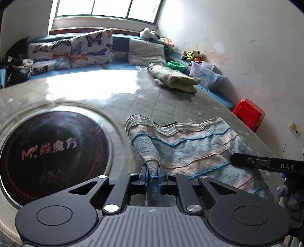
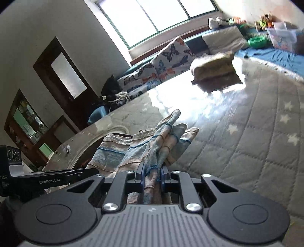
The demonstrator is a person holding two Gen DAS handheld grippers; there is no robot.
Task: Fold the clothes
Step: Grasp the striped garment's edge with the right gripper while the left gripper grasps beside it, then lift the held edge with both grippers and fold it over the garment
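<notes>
One striped towel (image 1: 182, 150), in bands of pale blue, pink and grey with darker blue stitching, lies partly lifted over a glass-topped table (image 1: 95, 91). Both grippers have hold of it at once. The left gripper (image 1: 153, 171) has its blue-padded fingers nearly closed, pinching a rolled edge of the towel between them; the cloth runs away from the fingers and drapes down onto the table. The right gripper (image 2: 152, 171) is likewise clamped almost closed on a bunched, gathered section of the same towel (image 2: 152, 144), whose folds rise up and fan out ahead of its fingers. In the left wrist view, the right gripper's black arm (image 1: 266, 161) reaches in from the right edge and meets the towel's near side.

Just beside the towel, set into the table, is a round black hotplate (image 1: 53, 150) with a metal ring and red and white lettering. Under the glass lies a grey quilted cover with white stars (image 2: 266, 142). Farther back on the table sits another folded cloth bundle (image 1: 174, 77). Behind it are butterfly-print cushions (image 1: 91, 47), a grey cushion (image 1: 146, 51), soft toys (image 1: 191, 55), a green bowl (image 1: 175, 65), clear plastic boxes (image 1: 207, 74), a red stool (image 1: 248, 114) and a bright window (image 1: 108, 8).
</notes>
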